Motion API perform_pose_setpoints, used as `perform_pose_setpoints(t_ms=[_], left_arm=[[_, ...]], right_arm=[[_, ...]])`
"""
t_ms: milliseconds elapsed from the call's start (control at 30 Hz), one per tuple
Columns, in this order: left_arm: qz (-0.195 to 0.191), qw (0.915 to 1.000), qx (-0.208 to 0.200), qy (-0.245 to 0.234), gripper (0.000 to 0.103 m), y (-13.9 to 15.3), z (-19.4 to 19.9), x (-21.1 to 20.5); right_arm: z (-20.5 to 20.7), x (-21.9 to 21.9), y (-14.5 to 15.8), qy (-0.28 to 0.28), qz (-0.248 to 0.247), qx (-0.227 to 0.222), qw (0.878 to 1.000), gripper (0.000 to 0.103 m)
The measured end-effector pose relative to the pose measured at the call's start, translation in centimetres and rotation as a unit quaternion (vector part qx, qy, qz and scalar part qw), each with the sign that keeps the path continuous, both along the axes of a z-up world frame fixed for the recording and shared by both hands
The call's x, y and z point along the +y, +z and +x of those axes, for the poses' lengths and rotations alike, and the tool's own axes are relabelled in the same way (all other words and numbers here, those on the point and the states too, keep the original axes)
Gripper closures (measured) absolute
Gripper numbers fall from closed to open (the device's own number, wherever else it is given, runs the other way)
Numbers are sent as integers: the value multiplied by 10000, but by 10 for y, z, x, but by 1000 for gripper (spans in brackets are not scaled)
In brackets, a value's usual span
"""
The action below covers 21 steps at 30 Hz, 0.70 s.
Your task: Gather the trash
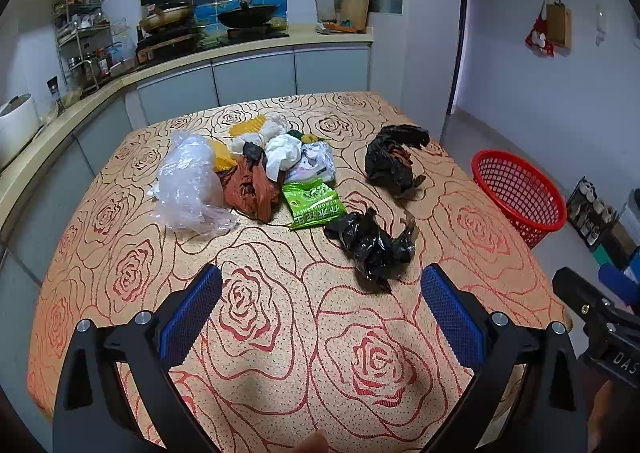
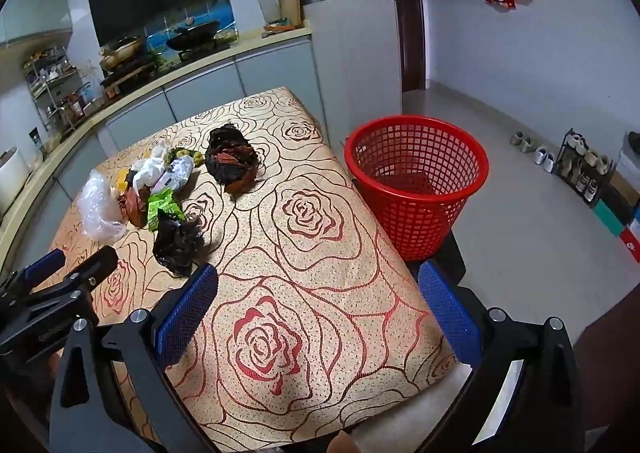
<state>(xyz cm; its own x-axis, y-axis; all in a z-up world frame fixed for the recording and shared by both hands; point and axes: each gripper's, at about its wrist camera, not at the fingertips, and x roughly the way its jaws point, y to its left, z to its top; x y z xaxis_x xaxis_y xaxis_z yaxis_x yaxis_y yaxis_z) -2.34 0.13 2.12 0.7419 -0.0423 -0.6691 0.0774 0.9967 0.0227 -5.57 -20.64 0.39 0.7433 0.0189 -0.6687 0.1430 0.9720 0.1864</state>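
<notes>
From the left wrist, the left gripper (image 1: 320, 317) stood wide and empty above the rose-patterned table (image 1: 280, 333). Ahead lay a crumpled black bag (image 1: 370, 247), a green packet (image 1: 314, 205), a clear bag (image 1: 188, 183) and a second black bag (image 1: 394, 161); the red basket (image 1: 520, 195) sat off the table's right edge.

From the right wrist, the right gripper (image 2: 318, 313) was likewise wide, holding nothing. The basket (image 2: 416, 181) stood beside the table (image 2: 320, 253), possibly on a dark stool.
</notes>
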Motion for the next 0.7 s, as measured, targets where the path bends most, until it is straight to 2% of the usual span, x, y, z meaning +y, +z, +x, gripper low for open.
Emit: perform_pose_setpoints(t_ms=[700], left_arm=[[-76, 10000, -4, 26, 7, 1, -1, 2]], right_arm=[[-4, -4, 0, -156, -47, -11, 9999, 5]])
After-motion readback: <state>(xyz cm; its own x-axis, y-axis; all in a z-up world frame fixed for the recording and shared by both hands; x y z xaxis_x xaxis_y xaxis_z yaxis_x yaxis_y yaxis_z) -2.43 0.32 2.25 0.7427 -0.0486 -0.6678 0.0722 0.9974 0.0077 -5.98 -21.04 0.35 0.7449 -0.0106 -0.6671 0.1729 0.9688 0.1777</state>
